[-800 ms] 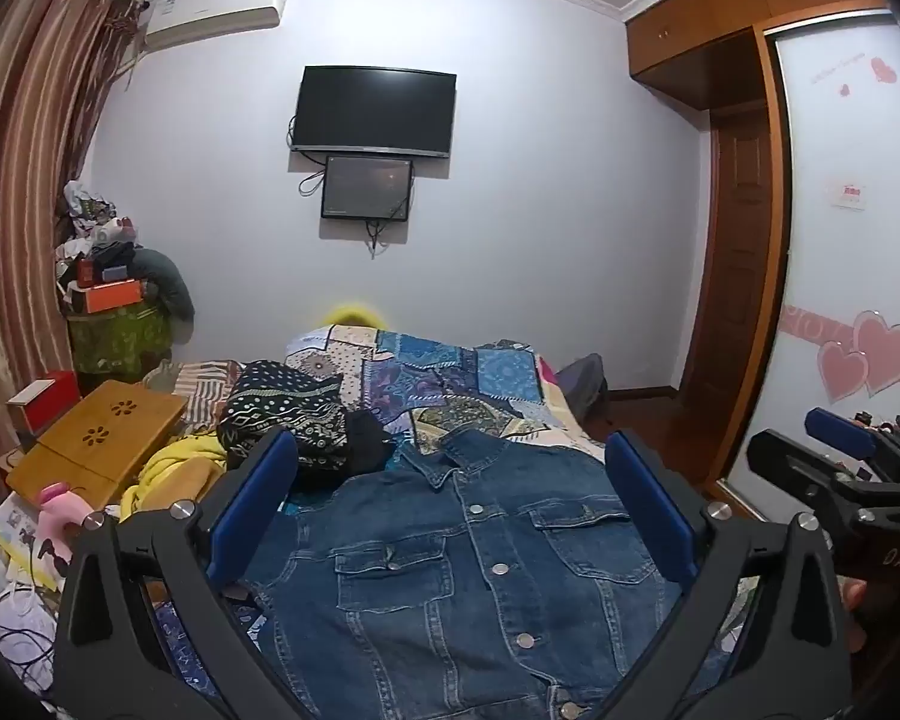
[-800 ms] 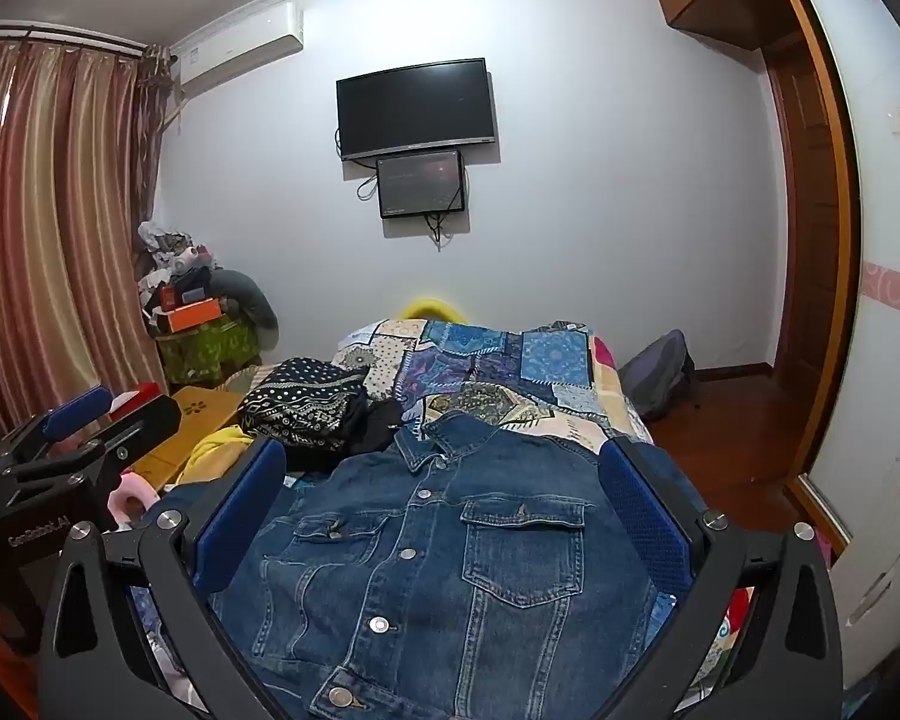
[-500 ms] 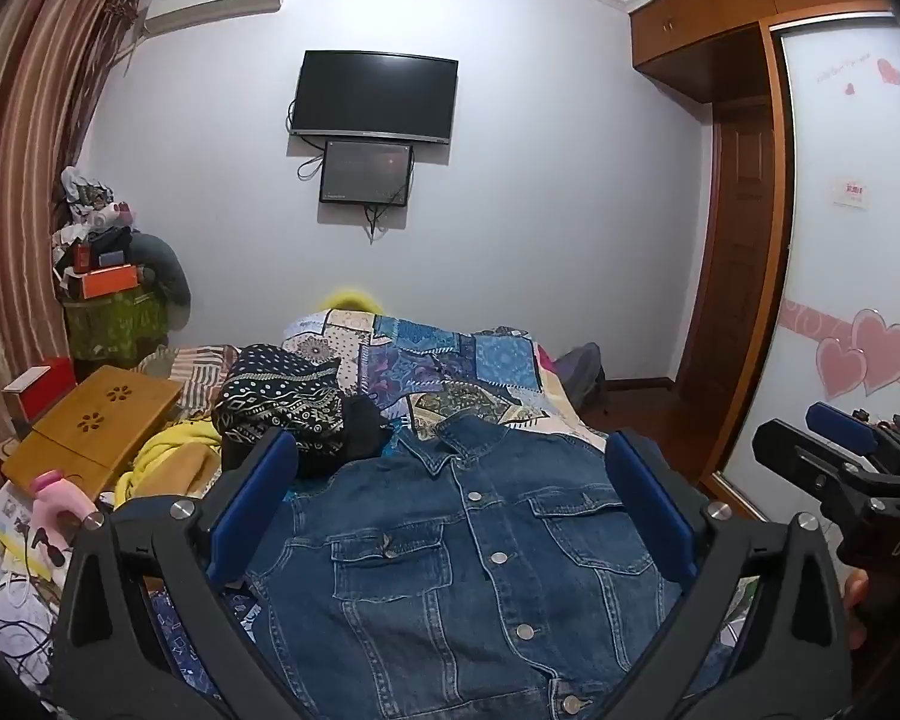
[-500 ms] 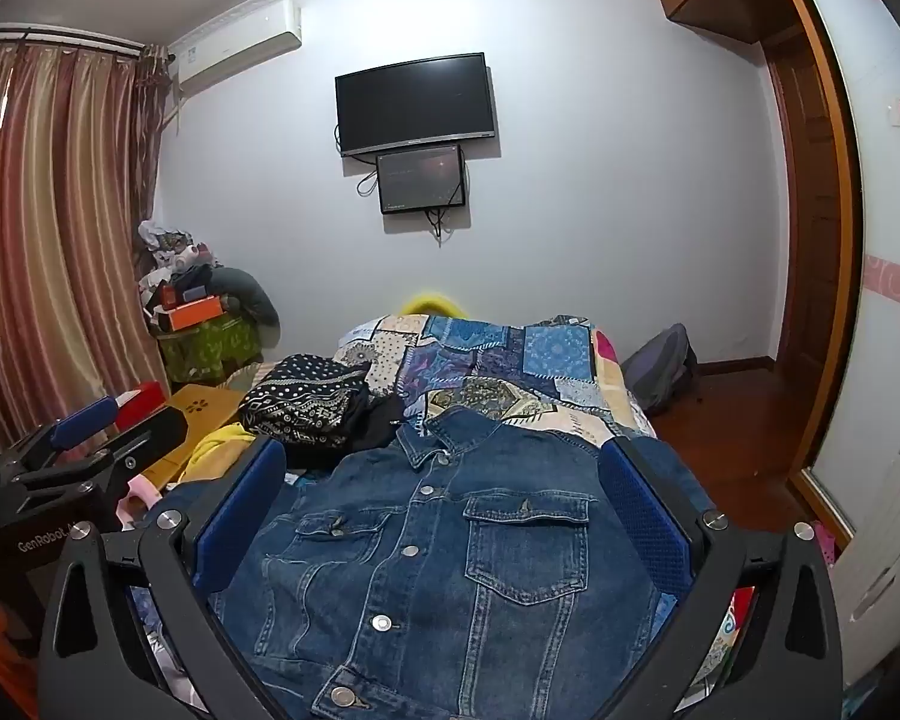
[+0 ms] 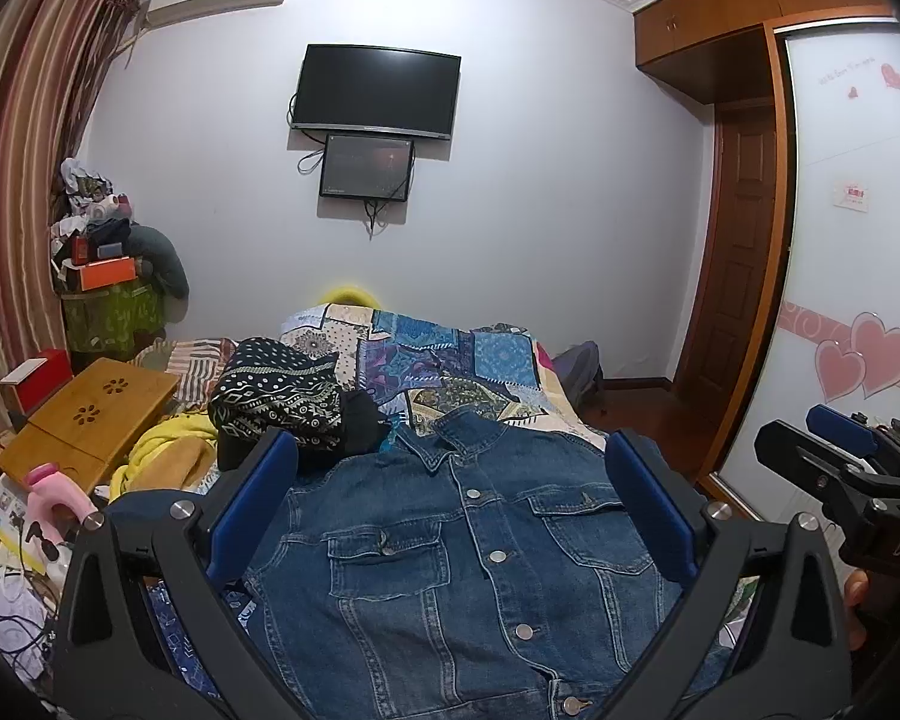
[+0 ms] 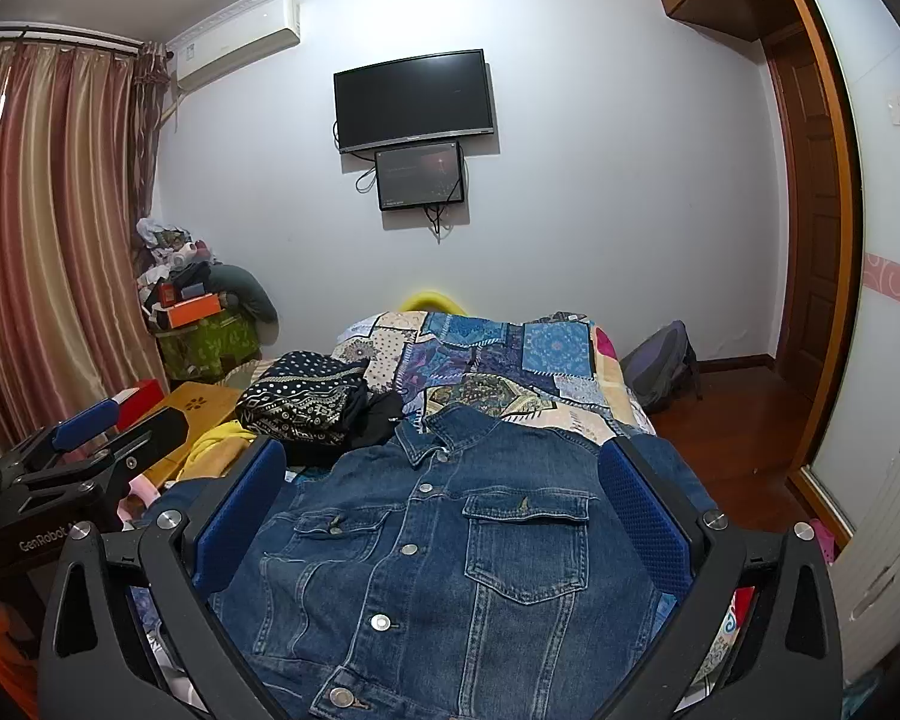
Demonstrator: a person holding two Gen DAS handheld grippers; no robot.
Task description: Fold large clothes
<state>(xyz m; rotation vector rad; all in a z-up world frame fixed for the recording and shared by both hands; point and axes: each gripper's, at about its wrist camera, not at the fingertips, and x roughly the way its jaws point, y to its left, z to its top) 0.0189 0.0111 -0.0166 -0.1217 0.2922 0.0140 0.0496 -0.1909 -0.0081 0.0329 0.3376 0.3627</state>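
A blue denim jacket [image 5: 468, 564] lies front up and buttoned on the bed, collar pointing away from me; it also shows in the right wrist view [image 6: 450, 552]. My left gripper [image 5: 450, 486] is open and empty, held above the near part of the jacket. My right gripper [image 6: 444, 480] is open and empty, also above the jacket. The right gripper shows at the right edge of the left wrist view [image 5: 840, 480]. The left gripper shows at the left edge of the right wrist view [image 6: 84, 462].
A patchwork quilt [image 5: 444, 360] covers the bed. A black patterned folded cloth [image 5: 276, 396] lies beyond the jacket's left shoulder. A wooden lap table [image 5: 84, 420] and yellow cloth [image 5: 162, 456] sit left. A backpack [image 6: 660, 366] and wood floor are right.
Both views have tilted slightly upward, so the jacket sits a little lower in the frames. The jacket has not moved and both grippers stay open.
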